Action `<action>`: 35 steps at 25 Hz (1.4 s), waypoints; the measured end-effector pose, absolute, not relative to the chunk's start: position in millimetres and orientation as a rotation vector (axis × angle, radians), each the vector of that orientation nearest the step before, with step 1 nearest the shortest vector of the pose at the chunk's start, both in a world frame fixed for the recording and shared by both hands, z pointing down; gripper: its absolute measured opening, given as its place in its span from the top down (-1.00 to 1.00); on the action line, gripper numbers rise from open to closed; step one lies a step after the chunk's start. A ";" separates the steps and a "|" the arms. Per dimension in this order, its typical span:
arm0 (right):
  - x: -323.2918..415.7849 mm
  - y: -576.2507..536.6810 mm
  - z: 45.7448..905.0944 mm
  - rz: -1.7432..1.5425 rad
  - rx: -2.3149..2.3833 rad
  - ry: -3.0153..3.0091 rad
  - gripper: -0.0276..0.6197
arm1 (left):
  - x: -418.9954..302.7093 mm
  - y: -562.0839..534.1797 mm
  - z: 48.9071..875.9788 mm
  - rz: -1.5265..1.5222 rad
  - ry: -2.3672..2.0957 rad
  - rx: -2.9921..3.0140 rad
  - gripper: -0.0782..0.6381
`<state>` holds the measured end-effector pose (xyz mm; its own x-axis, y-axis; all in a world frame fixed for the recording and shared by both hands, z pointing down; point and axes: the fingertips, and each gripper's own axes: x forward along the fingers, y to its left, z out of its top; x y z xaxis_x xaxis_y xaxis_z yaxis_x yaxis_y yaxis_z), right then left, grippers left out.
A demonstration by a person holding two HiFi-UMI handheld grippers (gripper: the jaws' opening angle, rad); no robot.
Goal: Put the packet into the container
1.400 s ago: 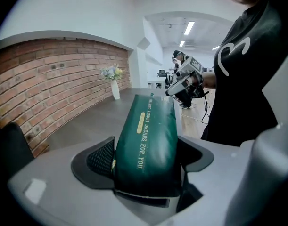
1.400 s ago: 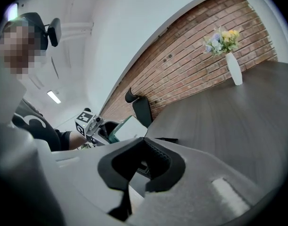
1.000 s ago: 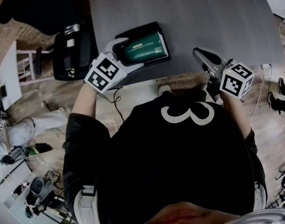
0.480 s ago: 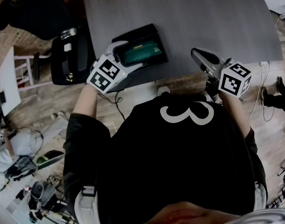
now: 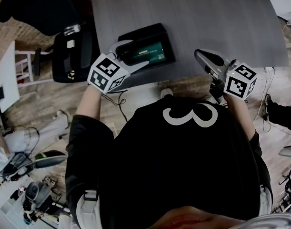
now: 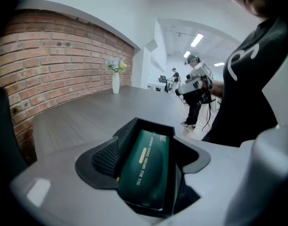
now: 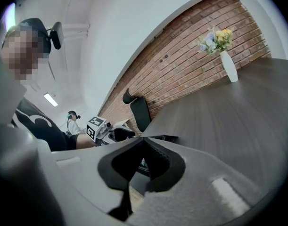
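Observation:
The dark green packet point(image 5: 147, 51) lies lengthwise in the black container point(image 5: 150, 30) near the table's front edge. My left gripper point(image 5: 131, 56) reaches in from the container's left end. Its jaws have just been closing and press on the packet's near end. In the left gripper view the packet point(image 6: 144, 168) runs from between the pads point(image 6: 106, 157) into the container point(image 6: 148, 124). My right gripper point(image 5: 202, 56) hovers at the table's front edge to the right, shut and empty. Its tips point(image 7: 144, 142) meet in the right gripper view.
The grey table point(image 5: 207, 18) stretches away behind the container. A black office chair point(image 5: 74, 51) stands left of the table. A white vase with flowers point(image 7: 227, 62) sits at the far end by the brick wall. Another person point(image 6: 195, 93) stands in the background.
The left gripper has lowered the packet from a tilted, raised pose down flat into the container. The right gripper has stayed in place.

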<state>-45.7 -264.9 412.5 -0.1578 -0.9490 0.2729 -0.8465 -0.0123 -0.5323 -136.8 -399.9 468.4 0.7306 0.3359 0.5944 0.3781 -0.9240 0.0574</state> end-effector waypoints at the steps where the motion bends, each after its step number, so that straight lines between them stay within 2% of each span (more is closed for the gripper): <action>1: -49.6 -266.3 406.0 -0.887 -1.901 2.106 0.91 | -137.1 -400.1 458.2 -0.924 -0.569 -2.933 -0.21; 3: -55.9 -271.7 393.8 -0.849 -1.874 2.148 0.91 | -140.0 -403.2 435.7 -0.836 -0.510 -3.092 -0.01; 6: -61.4 -288.1 384.3 -0.819 -1.848 2.192 0.91 | -148.4 -414.8 408.6 -0.703 -0.355 -3.269 0.13; 9: -69.4 -302.5 373.7 -0.782 -1.823 2.238 0.91 | -160.1 -423.4 380.7 -0.557 -0.163 -3.377 0.53; 14: -87.8 -309.7 351.7 -0.665 -1.791 2.311 0.91 | -180.0 -408.0 346.3 -0.422 -0.007 -3.419 0.75; 21: -115.8 -312.5 356.6 -0.644 -1.726 2.387 0.91 | -192.7 -387.7 351.6 -0.339 0.012 -3.540 0.74; 35: -124.0 -323.1 369.5 -0.663 -1.746 2.376 0.91 | -192.3 -372.6 363.8 -0.387 -0.010 -3.510 0.74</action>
